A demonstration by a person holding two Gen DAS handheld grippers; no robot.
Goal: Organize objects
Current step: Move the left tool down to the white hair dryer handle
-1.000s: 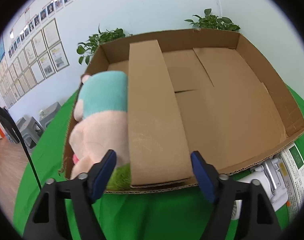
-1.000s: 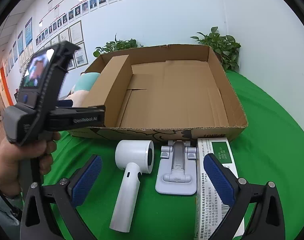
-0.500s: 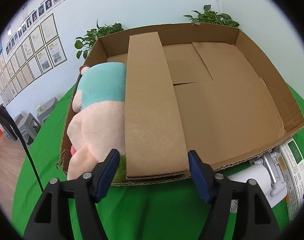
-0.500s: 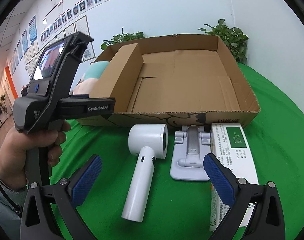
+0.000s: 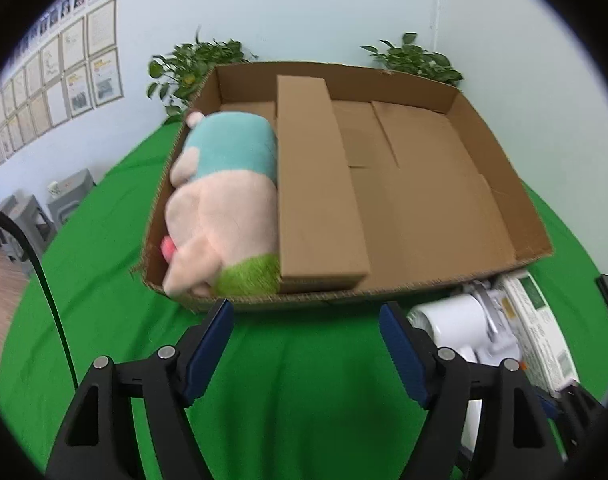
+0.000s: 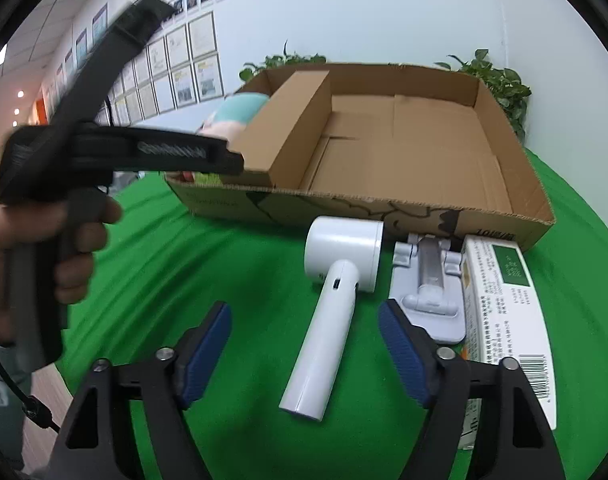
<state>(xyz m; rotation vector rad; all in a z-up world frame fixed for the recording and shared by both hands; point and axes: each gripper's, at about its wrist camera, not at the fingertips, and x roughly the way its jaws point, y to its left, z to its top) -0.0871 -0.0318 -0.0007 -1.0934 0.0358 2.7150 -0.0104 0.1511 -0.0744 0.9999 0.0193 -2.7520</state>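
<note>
Box: cardboard box [image 6: 420,160] sits open on the green cloth [image 5: 304,380], with a tall cardboard divider [image 5: 316,184] splitting off a narrow left section.
Plush toy: pink, teal and green plush toy [image 5: 224,208] lies in that narrow section, pressed against the divider.
Handheld device: white handheld device [image 6: 332,292] lies on the cloth just in front of the box, its round head toward the box wall and its handle pointing toward the camera.
Stand: pale grey folding stand [image 6: 428,284] lies flat just beside the device, between it and the carton.
Carton: white and green printed carton [image 6: 508,312] lies lengthwise beside the stand.
Right gripper: right gripper [image 6: 304,336] is released and has just been narrowing; the handle lies between the blue pads, which do not touch it.
Left gripper: left gripper [image 5: 306,332] is released and has just been widening, with only cloth between its pads, near the box's front wall.
Hand: a hand [image 6: 32,264] grips the left tool's handle.
</note>
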